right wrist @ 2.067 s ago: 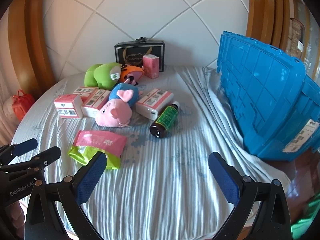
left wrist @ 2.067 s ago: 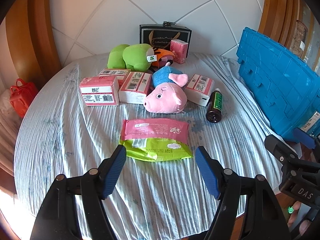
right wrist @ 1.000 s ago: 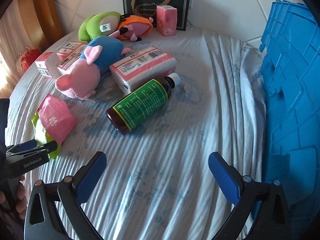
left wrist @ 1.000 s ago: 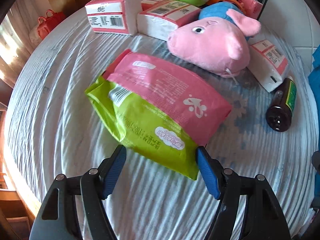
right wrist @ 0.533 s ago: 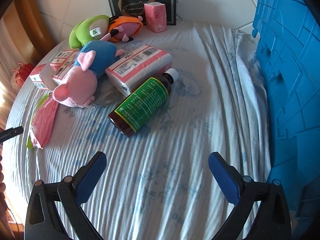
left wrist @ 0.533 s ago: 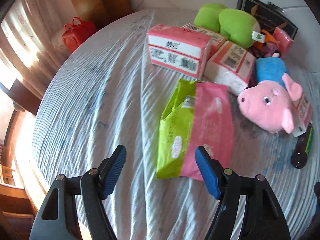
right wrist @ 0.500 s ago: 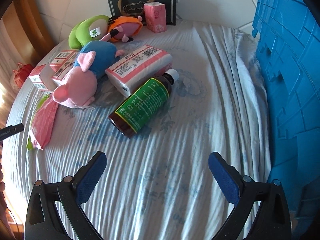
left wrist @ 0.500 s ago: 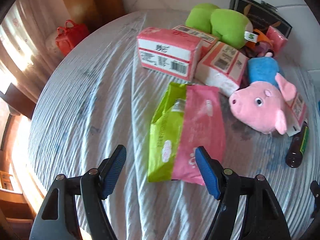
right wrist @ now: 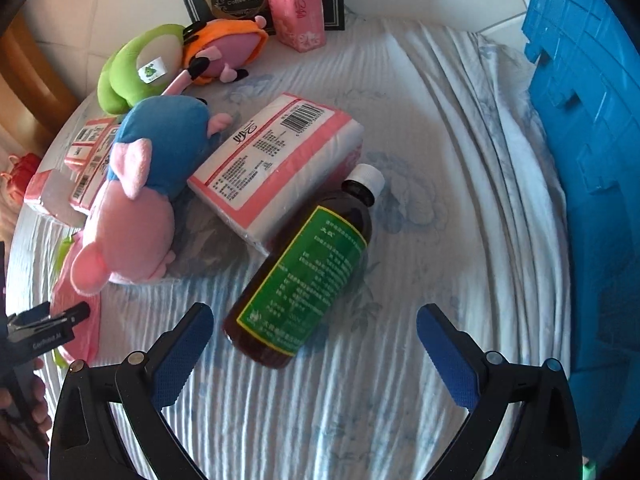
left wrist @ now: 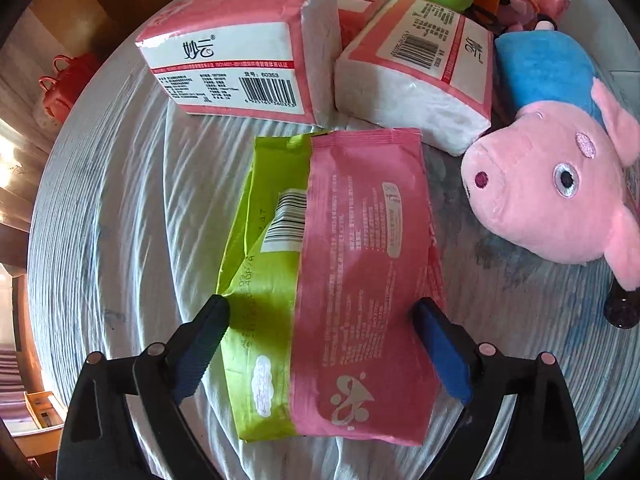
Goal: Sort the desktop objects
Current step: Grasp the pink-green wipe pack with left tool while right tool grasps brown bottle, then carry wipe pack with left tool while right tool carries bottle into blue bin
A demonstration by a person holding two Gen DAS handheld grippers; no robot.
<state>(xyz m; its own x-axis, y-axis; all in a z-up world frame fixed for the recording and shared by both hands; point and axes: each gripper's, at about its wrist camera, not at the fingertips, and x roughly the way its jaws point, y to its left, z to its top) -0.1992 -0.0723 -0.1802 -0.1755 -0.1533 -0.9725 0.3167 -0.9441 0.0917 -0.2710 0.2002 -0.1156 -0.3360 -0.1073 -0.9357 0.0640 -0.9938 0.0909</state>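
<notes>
the left tongs [left wrist: 320,344] stand wide, having just been opening, and straddle the near end of two stacked wipe packs: a pink pack [left wrist: 360,264] lying on a green pack [left wrist: 256,280]. the dark pads sit just outside the two long edges and do not press on them, so nothing is held. the packs' long axis runs straight away from these tongs, so closing would squeeze across the short width.

the right tongs [right wrist: 316,356] are also wide and hold nothing. the base of a brown bottle [right wrist: 304,276] with a green label lies between the pads, nearer the left one. its long axis slants up and to the right, white cap at the far end, so it is not squared to the tongs.

beyond lie tissue packs [left wrist: 240,48], a pink pig toy [left wrist: 552,188] and a green plush toy [right wrist: 132,68] on the clothed table [right wrist: 440,160]. the blue crate [right wrist: 592,160] stands at the right edge, nearer the right hand; its inside is not visible, so i cannot tell what it holds.
</notes>
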